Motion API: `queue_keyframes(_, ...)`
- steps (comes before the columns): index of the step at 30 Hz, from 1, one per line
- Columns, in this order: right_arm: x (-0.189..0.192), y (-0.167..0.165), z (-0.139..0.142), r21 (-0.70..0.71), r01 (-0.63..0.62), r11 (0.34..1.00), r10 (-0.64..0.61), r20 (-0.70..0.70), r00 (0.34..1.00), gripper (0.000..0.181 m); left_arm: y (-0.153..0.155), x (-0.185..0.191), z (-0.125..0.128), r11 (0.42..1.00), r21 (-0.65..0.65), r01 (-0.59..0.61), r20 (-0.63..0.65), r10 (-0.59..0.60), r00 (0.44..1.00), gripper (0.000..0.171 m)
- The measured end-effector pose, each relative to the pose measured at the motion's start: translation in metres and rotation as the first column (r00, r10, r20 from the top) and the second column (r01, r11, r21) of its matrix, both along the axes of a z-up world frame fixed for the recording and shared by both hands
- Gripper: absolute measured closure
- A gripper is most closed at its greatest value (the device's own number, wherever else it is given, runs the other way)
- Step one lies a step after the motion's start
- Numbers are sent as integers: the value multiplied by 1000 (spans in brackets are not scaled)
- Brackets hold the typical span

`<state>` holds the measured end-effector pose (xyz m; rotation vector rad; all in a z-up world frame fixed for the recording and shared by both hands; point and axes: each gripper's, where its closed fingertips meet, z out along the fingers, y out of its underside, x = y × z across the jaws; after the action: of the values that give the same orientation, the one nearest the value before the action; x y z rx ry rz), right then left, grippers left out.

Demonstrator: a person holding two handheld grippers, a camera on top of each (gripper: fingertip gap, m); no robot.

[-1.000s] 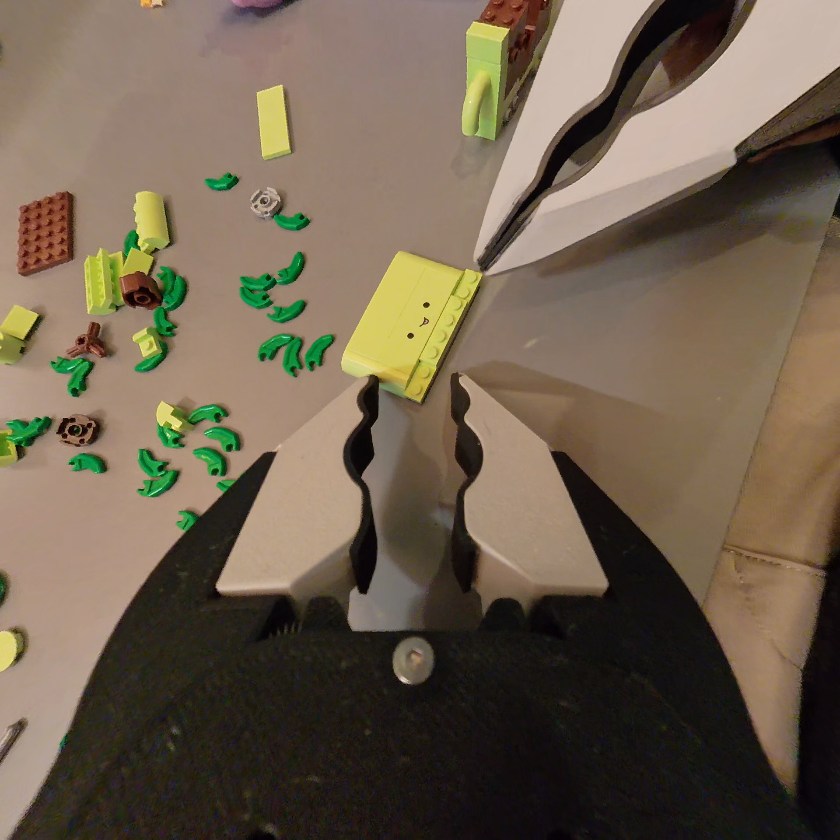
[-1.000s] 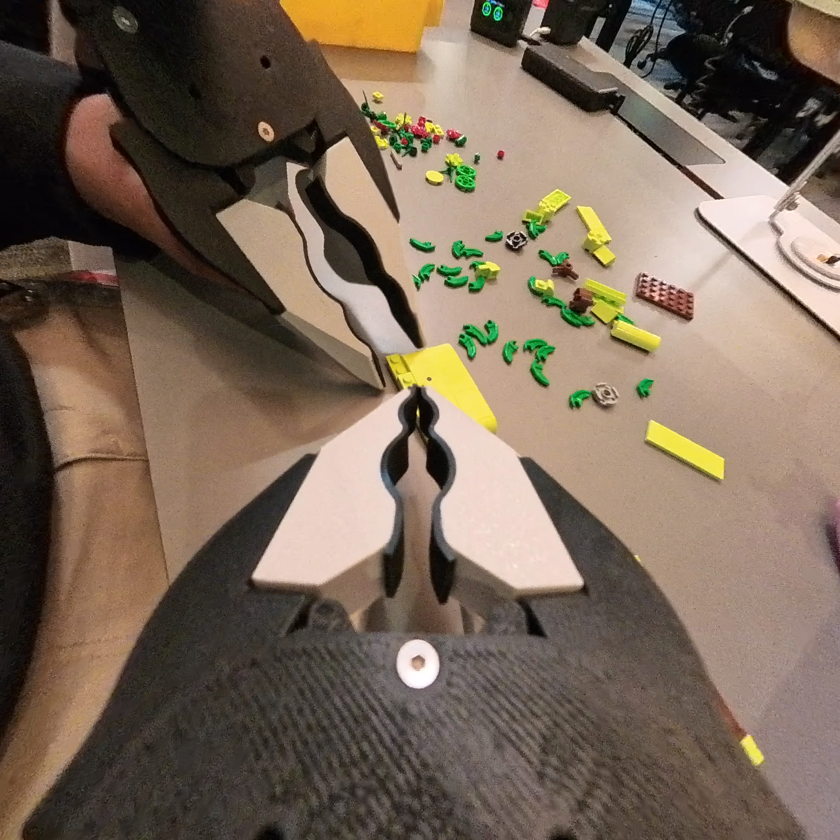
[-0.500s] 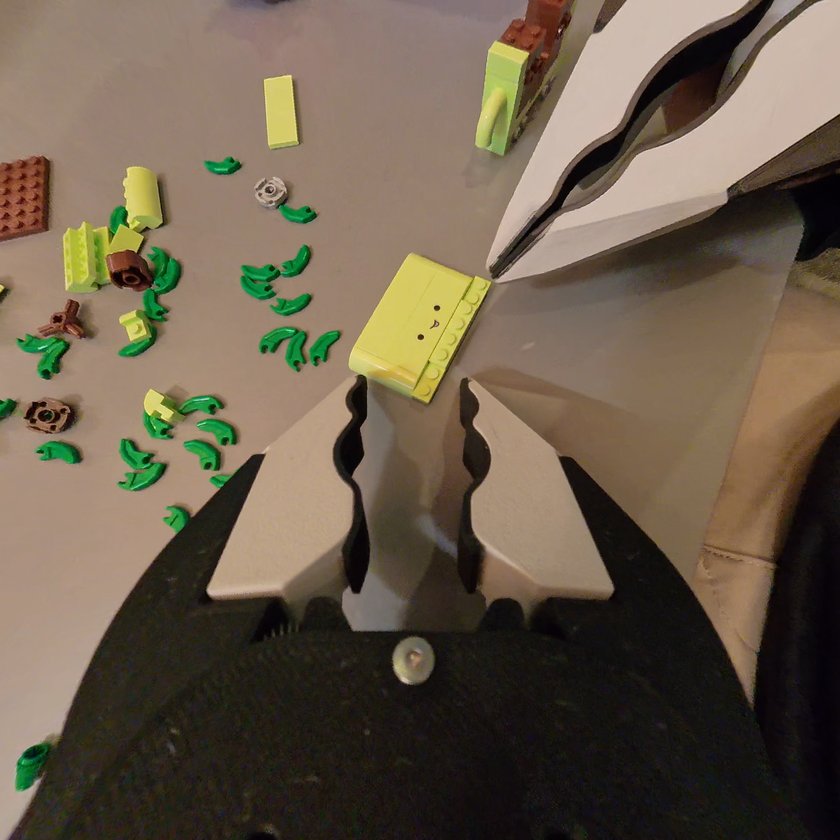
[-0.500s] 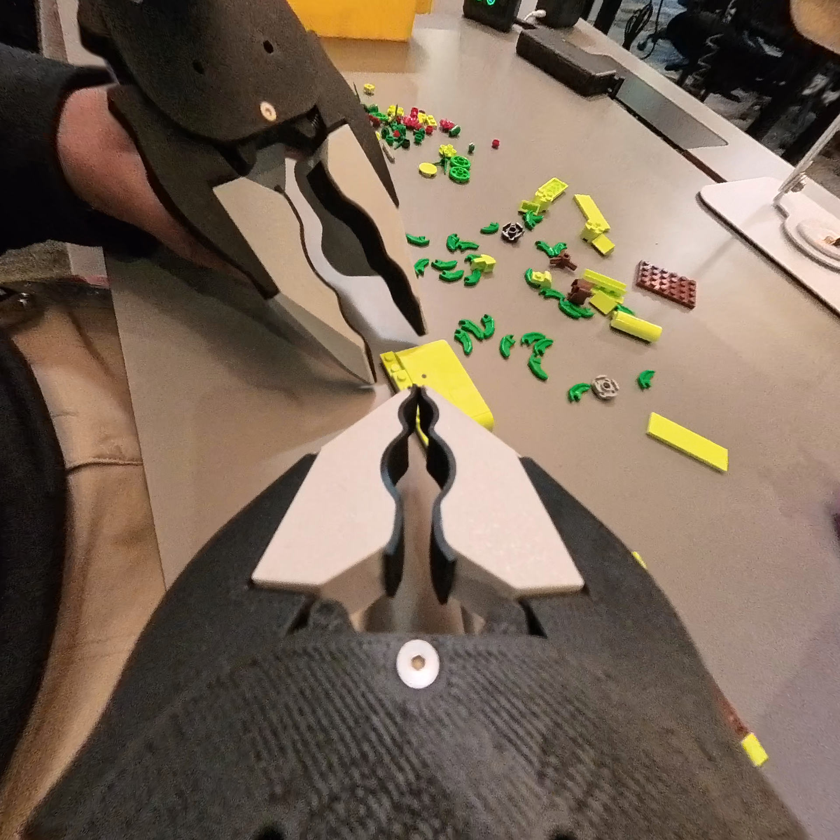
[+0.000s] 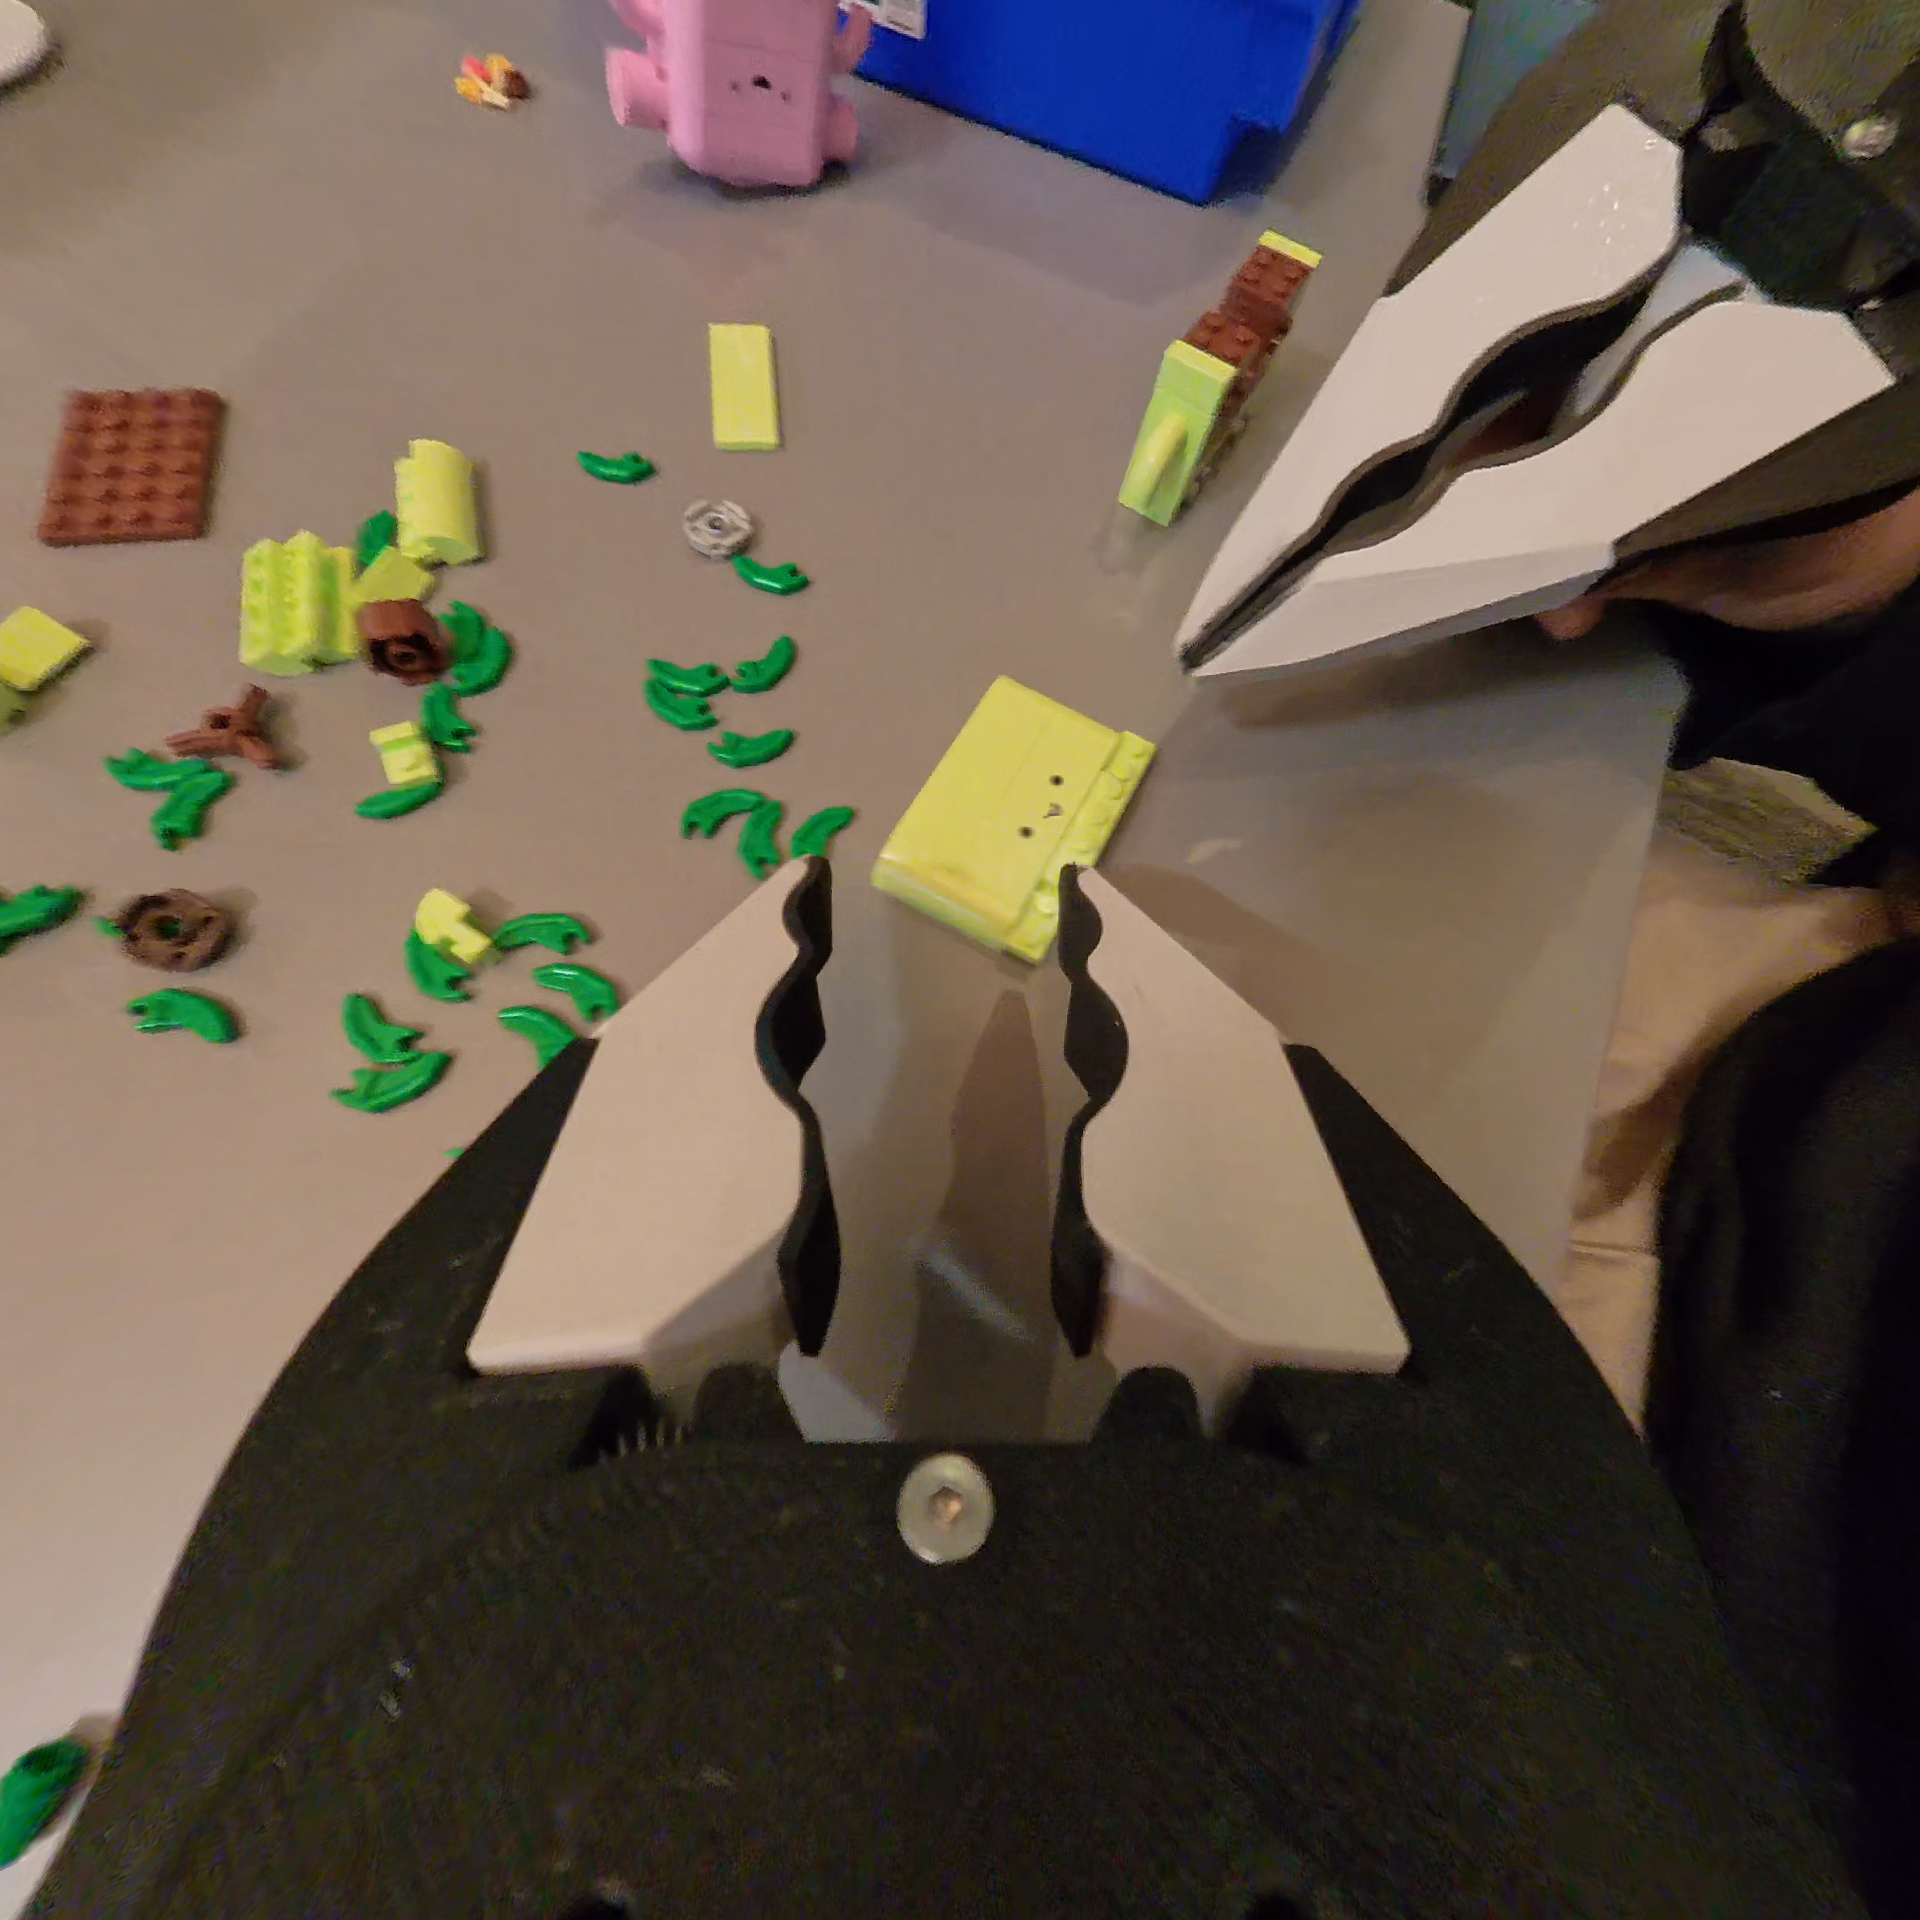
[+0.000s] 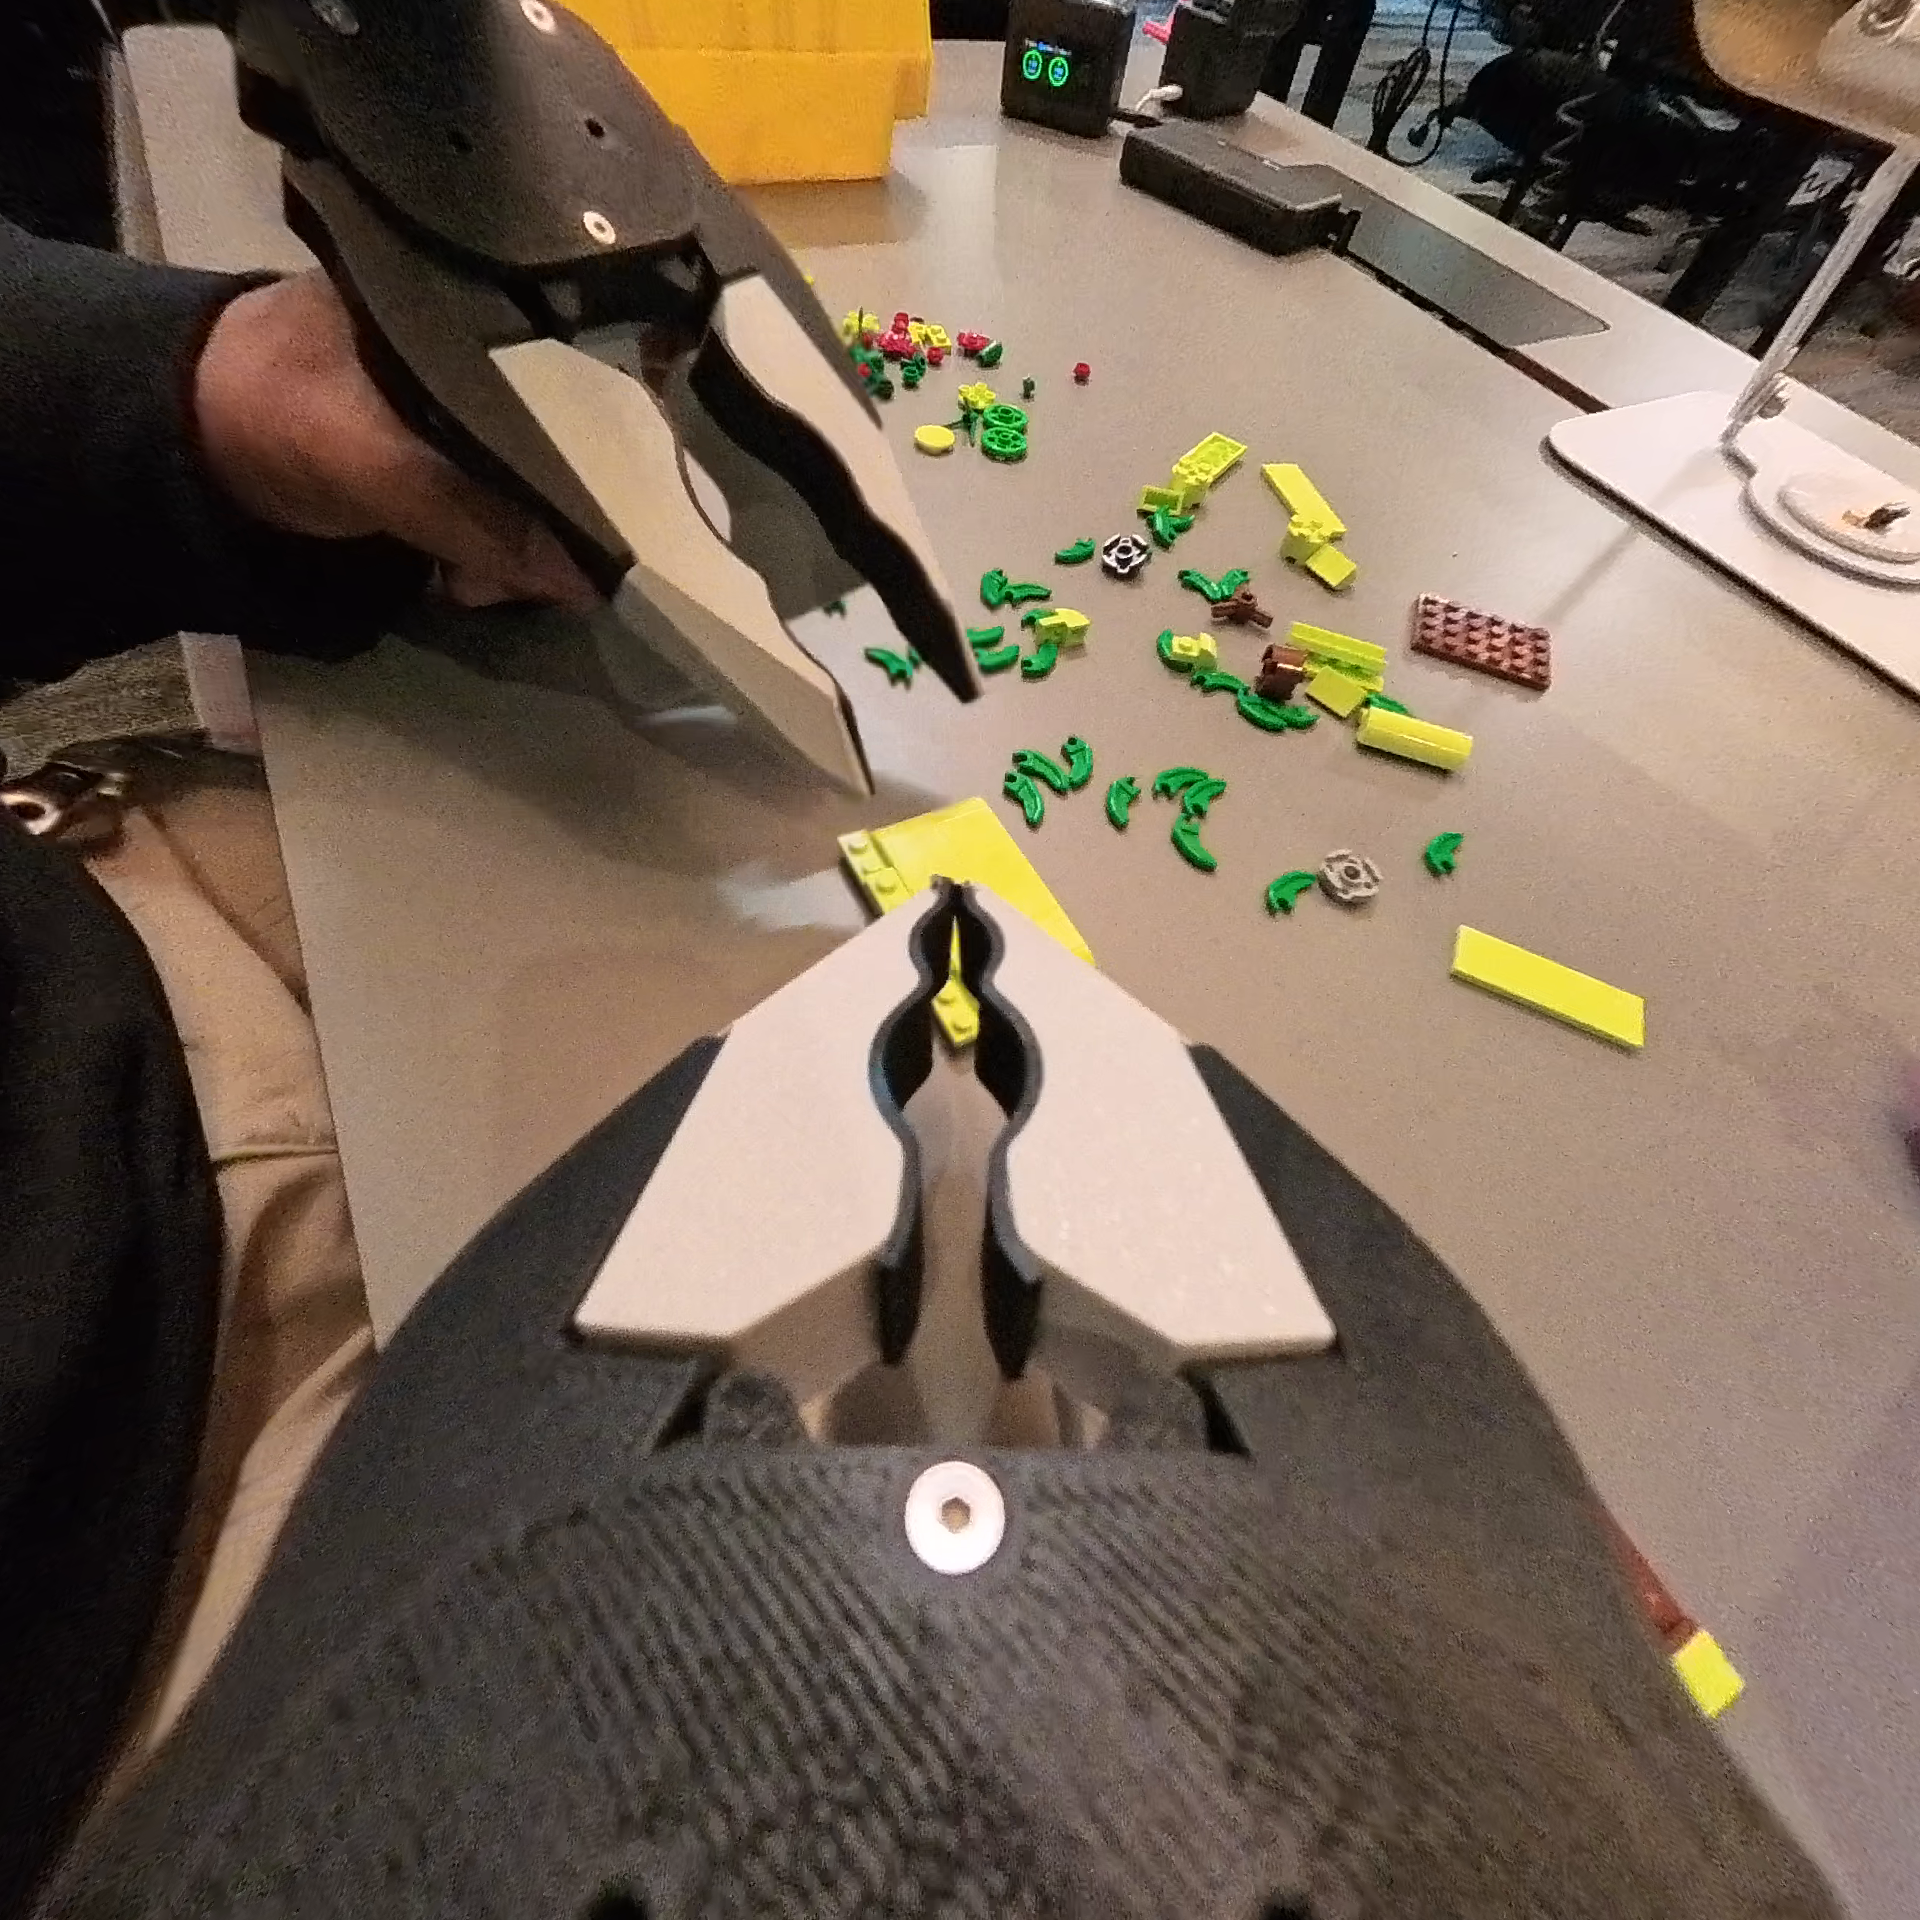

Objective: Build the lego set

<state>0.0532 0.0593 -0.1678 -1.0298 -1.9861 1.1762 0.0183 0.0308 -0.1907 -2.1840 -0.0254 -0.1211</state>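
A lime green Lego panel with a small printed face and a studded strip along one edge lies flat on the grey table. My left gripper is open and empty, its tips just short of the panel's near edge and raised above it. My right gripper is shut and empty, hovering over the panel. In the left wrist view the right gripper hangs above the panel's far right. In the right wrist view the left gripper is above and left of the panel.
Several green leaf pieces, lime bricks, a brown plate, a lime tile and a grey round piece lie left of the panel. A brown-and-lime partial build, a pink figure and a blue bin stand farther back. The table edge runs close on the right. Both grippers' tips are roughly 12 cm from the grey round piece. The right camera catches it too, in the right wrist view.
Both grippers have lifted and drawn back from the panel. The left gripper's jaws have opened a little wider. The panel has stayed flat on the table.
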Motion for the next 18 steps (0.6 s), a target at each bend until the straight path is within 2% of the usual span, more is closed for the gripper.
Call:
queue_keyframes(4,-2,3,1,-13,18,1000,-18,1,1000,181,-5,-32,7,993,42,-106,-71,109,992,133)
queue_keyframes(12,-6,11,9,-94,38,995,-39,-10,999,181,-26,-88,14,947,91,-307,-48,312,949,135)
queue_keyframes(15,-7,10,7,-94,32,995,-32,0,999,181,-32,-100,15,933,99,-346,-29,351,936,140)
queue_keyframes(18,-6,7,5,-58,22,998,-22,-3,1000,181,-31,-101,13,936,89,-340,55,336,940,143)
